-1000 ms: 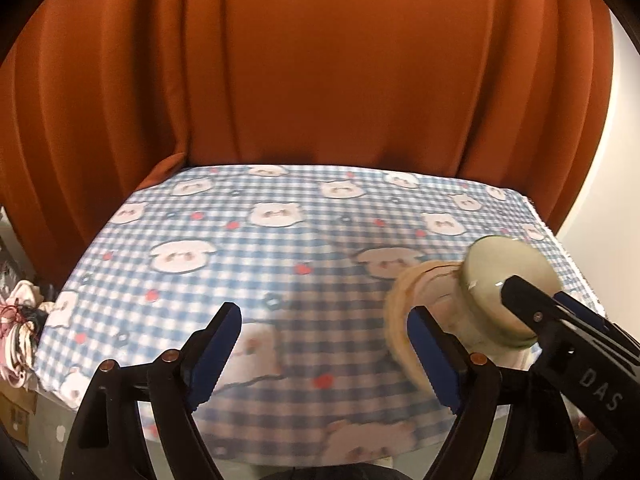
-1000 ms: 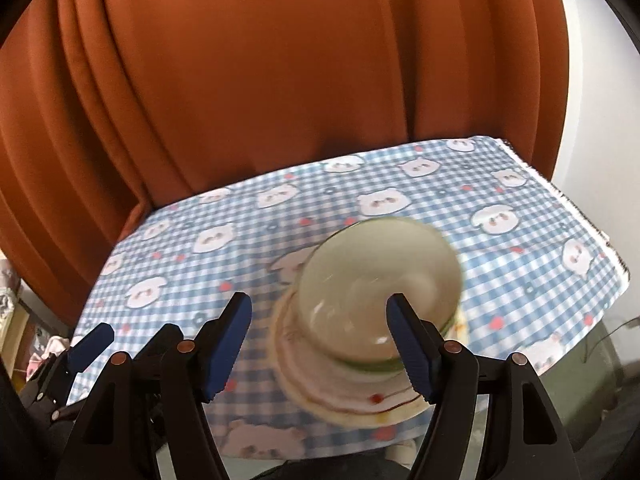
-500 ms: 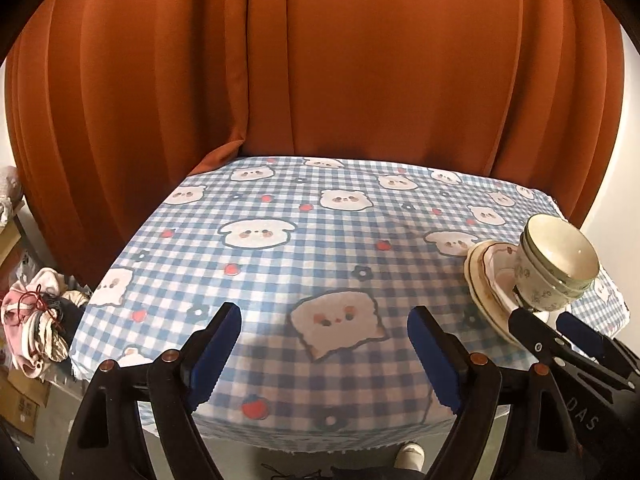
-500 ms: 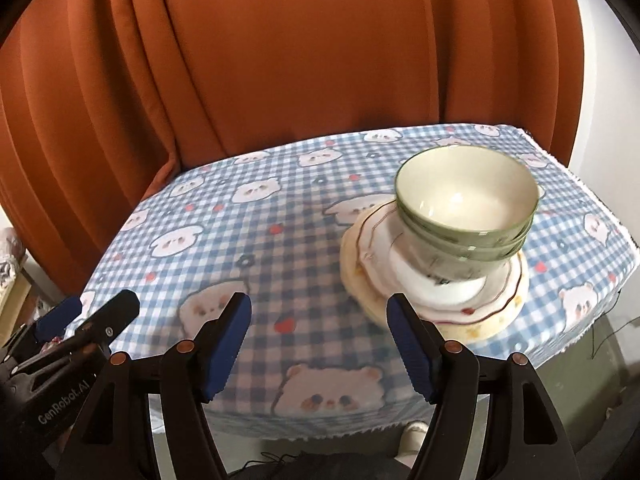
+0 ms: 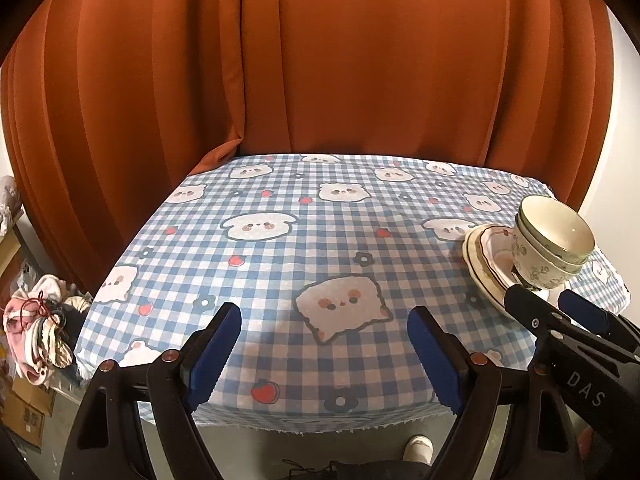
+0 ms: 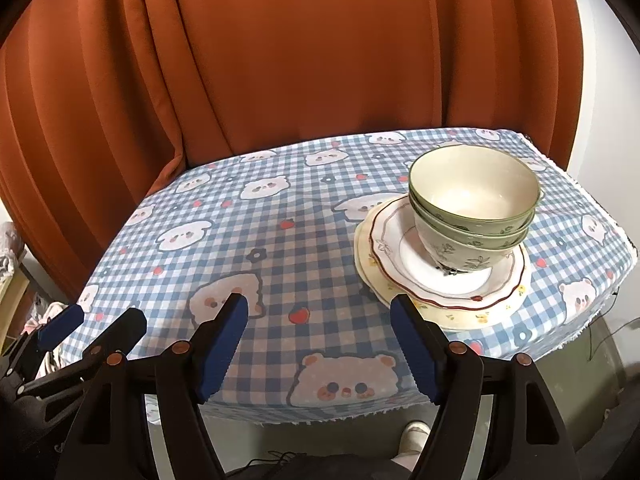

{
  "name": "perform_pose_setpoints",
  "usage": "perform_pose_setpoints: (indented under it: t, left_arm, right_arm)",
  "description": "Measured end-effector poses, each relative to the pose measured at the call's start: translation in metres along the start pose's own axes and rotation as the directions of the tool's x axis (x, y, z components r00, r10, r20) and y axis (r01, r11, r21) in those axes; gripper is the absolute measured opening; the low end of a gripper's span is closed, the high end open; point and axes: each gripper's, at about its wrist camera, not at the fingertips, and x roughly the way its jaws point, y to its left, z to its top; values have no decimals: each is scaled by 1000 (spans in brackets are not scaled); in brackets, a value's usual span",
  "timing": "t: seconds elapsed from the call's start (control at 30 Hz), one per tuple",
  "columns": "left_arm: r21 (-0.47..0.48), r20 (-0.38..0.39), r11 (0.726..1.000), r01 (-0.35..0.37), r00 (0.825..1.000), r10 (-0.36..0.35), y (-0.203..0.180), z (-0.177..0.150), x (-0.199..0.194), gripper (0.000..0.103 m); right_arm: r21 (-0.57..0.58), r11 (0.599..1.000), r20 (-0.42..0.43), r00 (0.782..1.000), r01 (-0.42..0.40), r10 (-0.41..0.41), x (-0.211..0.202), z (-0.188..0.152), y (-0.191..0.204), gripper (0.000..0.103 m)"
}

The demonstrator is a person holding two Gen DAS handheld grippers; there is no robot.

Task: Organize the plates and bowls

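1. The bowls (image 6: 474, 204) stood nested one in another, on top of two plates (image 6: 436, 280) that lay stacked on the right part of the counter (image 6: 240, 248); the whole pile sat close to the counter's right and near edges.
2. By their glazed look I judged the bowls and plates to be ceramic: stiff, fairly heavy as a pile, smooth enough to slip between pads, and likely to chip or break if knocked or dropped.
3. The best hold on a bowl seemed to be across its rim, one pad inside and one outside; a plate would want to be pinched at its raised edge, since it lay flat on the one below.
4. Lifting the whole pile by the top bowl looked unwise; the nested bowls might part and the lower ones fall.
5. The right tongs (image 6: 320, 344) were spread wide and held nothing; they hung over the near edge of the counter, with the pile just beyond and to the right of the right pad, not touching it.
6. The left tongs (image 5: 324, 356) were likewise agape and empty, over the near edge toward the left; in the left view the bowls (image 5: 554, 244) and plates (image 5: 486, 264) lay well off to the right, apart from them.
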Motion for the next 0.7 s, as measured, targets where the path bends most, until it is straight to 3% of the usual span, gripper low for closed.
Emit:
perform_pose_setpoints:
  t: [0.7]
  left_arm:
    - [13,15,1000,21,1000,-21,-24,4,-6,89]
  right_arm:
    - [3,999,28,999,38,-38,-17,3,-25,77]
